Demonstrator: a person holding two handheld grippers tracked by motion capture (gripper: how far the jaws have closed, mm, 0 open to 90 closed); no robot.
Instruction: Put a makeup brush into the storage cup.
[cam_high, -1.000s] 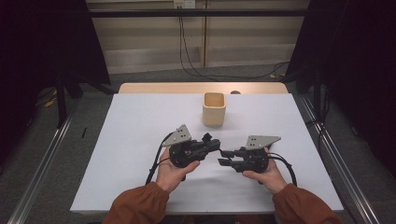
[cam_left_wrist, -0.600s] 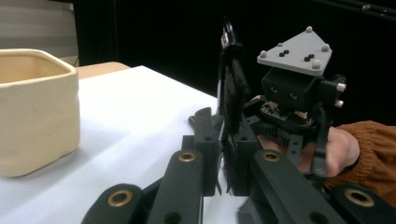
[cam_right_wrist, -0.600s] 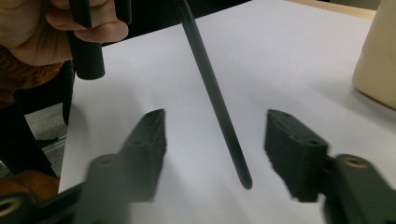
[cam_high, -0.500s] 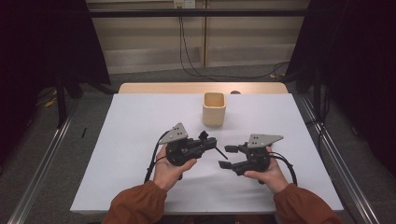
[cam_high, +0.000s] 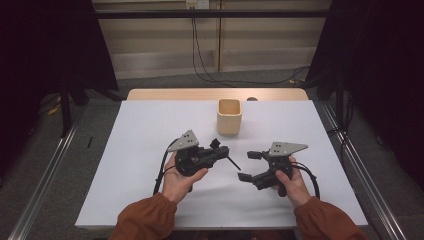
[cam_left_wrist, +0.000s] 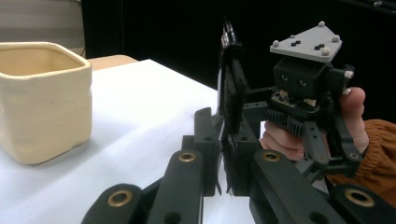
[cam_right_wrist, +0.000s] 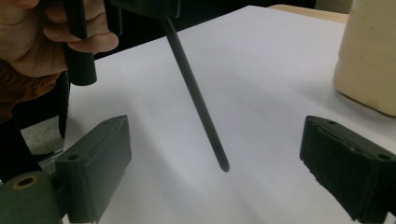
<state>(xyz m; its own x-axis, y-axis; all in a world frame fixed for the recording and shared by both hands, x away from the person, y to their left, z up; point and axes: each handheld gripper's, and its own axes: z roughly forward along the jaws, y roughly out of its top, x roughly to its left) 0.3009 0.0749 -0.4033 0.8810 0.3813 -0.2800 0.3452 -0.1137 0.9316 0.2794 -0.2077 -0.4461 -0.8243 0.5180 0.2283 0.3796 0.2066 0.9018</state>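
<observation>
A thin black stick (cam_high: 231, 162) juts from my left gripper (cam_high: 220, 150), whose jaws are shut on its upper end. In the left gripper view the stick (cam_left_wrist: 232, 84) stands edge-on between the closed jaws of that gripper (cam_left_wrist: 229, 140). My right gripper (cam_high: 248, 166) sits just right of it over the white table. Its jaws have just been opening and now stand wide. In the right gripper view the stick (cam_right_wrist: 194, 93) slants down, its free tip between the two pads of my right gripper (cam_right_wrist: 217, 156), touching neither. A cream square cup (cam_high: 229, 116) stands upright behind both grippers.
The white sheet covers the table (cam_high: 150, 130), with a wooden strip along the far edge. The cup (cam_left_wrist: 42, 102) is close on the left in the left gripper view and at the upper right (cam_right_wrist: 369, 56) in the right gripper view. Metal rails run along both sides of the table.
The right gripper's jaws opened and let go of the stick. The two grippers, close together before, have drawn apart, and the stick stays in the left gripper.
</observation>
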